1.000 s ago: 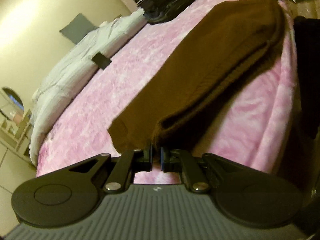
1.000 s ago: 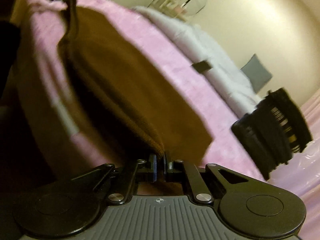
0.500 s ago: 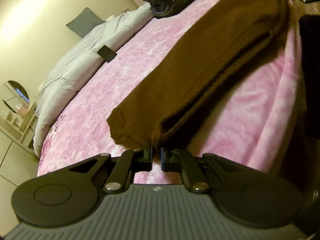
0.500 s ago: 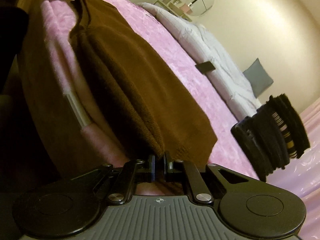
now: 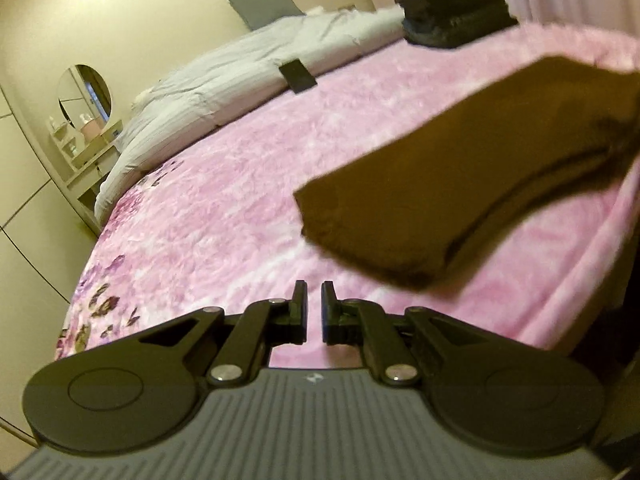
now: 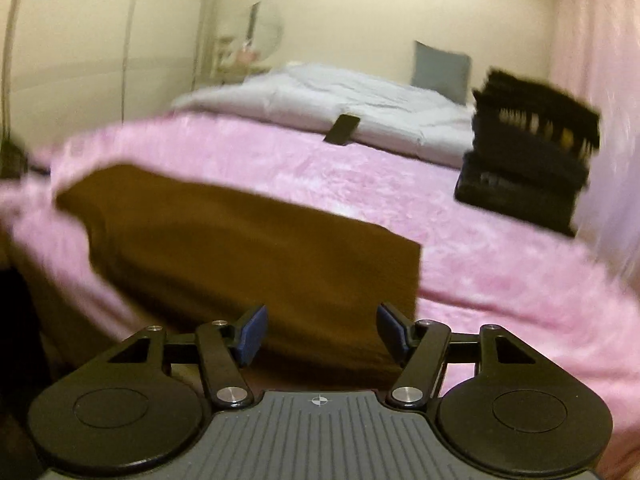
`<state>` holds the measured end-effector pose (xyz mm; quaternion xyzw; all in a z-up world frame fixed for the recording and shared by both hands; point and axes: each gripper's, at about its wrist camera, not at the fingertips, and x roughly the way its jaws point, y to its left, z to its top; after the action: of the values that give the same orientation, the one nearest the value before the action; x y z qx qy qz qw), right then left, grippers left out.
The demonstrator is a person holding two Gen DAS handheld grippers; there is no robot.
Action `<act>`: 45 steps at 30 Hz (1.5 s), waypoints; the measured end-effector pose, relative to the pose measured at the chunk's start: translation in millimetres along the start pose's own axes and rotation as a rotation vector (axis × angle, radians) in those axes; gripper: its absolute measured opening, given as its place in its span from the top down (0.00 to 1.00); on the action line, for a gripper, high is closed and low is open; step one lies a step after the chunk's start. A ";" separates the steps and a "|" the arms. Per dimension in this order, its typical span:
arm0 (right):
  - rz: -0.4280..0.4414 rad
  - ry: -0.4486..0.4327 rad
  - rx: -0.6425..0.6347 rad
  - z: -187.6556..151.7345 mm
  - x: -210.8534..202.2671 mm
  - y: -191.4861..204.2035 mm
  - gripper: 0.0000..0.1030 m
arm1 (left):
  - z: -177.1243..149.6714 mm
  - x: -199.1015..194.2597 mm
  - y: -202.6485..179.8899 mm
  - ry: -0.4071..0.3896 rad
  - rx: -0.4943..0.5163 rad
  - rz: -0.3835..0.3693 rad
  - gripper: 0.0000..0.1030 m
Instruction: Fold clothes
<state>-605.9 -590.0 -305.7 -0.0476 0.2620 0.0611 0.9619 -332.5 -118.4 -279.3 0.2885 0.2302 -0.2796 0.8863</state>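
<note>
A brown knit garment (image 5: 452,184) lies folded in a long strip near the edge of the pink blanket (image 5: 240,208) on the bed. It also shows in the right wrist view (image 6: 248,256). My left gripper (image 5: 314,292) hangs over the blanket to the left of the garment's end, jaws a narrow gap apart and empty. My right gripper (image 6: 320,320) is wide open and empty, just in front of the garment's near edge.
A stack of dark folded clothes (image 6: 528,152) stands on the blanket at the far right, and shows in the left wrist view (image 5: 452,8). A dark phone (image 6: 342,129) lies against the white duvet (image 6: 340,100). A grey pillow (image 6: 440,68) sits behind it.
Both grippers let go of the brown garment and drew back. The left one moved left off the garment's end; the right one opened wide. The garment now lies flat on the blanket.
</note>
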 end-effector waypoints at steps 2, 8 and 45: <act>0.043 0.015 0.099 5.6 12.2 -5.7 0.45 | 9.7 0.0 -2.6 -0.022 -0.031 -0.024 0.95; 0.056 0.139 0.124 8.9 36.6 -11.5 0.50 | 31.9 20.9 -15.6 -0.057 -0.104 -0.115 0.94; 0.413 -0.011 -0.765 107.2 160.7 293.2 0.92 | -36.3 -4.0 50.7 -0.063 -0.366 -0.057 0.90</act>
<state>-456.9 -272.2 -313.1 -0.3471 0.2196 0.3452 0.8439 -312.6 -59.4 -284.1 0.1066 0.2576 -0.2671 0.9225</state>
